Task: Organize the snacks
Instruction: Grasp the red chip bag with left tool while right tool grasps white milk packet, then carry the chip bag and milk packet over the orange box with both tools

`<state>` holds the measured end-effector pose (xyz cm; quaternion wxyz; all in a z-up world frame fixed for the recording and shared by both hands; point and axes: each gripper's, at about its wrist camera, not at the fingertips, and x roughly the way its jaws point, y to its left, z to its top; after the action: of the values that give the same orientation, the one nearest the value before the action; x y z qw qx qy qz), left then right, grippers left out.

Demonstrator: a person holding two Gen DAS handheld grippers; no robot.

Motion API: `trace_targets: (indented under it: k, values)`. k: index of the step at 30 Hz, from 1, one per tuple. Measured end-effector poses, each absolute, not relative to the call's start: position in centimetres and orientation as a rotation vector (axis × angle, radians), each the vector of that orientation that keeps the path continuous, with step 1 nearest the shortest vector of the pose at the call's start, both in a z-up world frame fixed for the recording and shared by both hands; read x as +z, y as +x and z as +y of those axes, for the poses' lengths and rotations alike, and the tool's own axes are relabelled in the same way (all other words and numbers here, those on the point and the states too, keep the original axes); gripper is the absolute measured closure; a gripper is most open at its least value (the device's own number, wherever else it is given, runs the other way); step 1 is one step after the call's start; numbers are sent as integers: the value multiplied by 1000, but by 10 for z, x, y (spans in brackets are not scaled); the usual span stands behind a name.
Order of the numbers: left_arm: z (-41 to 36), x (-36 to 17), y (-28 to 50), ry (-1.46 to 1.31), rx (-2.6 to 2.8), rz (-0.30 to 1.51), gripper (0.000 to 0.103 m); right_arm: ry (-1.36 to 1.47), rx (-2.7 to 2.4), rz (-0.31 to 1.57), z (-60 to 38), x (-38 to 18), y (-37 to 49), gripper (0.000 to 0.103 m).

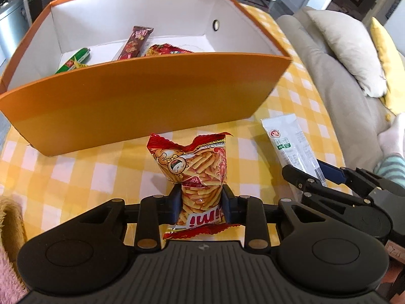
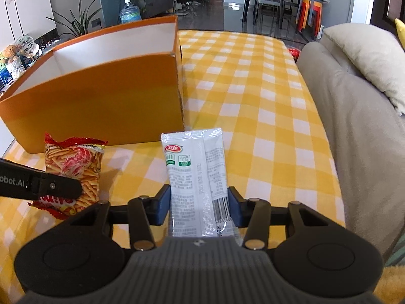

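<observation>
Distance to the orange box [image 1: 141,96] is shortest for the left tongs [image 1: 201,200], closed on a red shrimp-stick bag [image 1: 200,172] pointing lengthwise at its near wall, while the right tongs [image 2: 199,204] appear clamped on a white sachet [image 2: 196,177] aimed past the box's corner.
</observation>
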<state>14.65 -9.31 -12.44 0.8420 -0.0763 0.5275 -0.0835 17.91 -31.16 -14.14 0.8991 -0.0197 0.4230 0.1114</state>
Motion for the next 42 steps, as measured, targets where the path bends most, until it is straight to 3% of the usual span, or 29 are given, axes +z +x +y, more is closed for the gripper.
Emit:
trace_targets:
  k: [9,25,42]
  values:
    - [-81,-93,126,-189,-221,1038,68,-1,225,877,-305,-124,157,58]
    - [-34,-42,104,-250,-242,876,68,26,250,710,-270,-58,121,58]
    - [15,11,167,-130,-214,783,68,-95,413,629,-204,6,190,58]
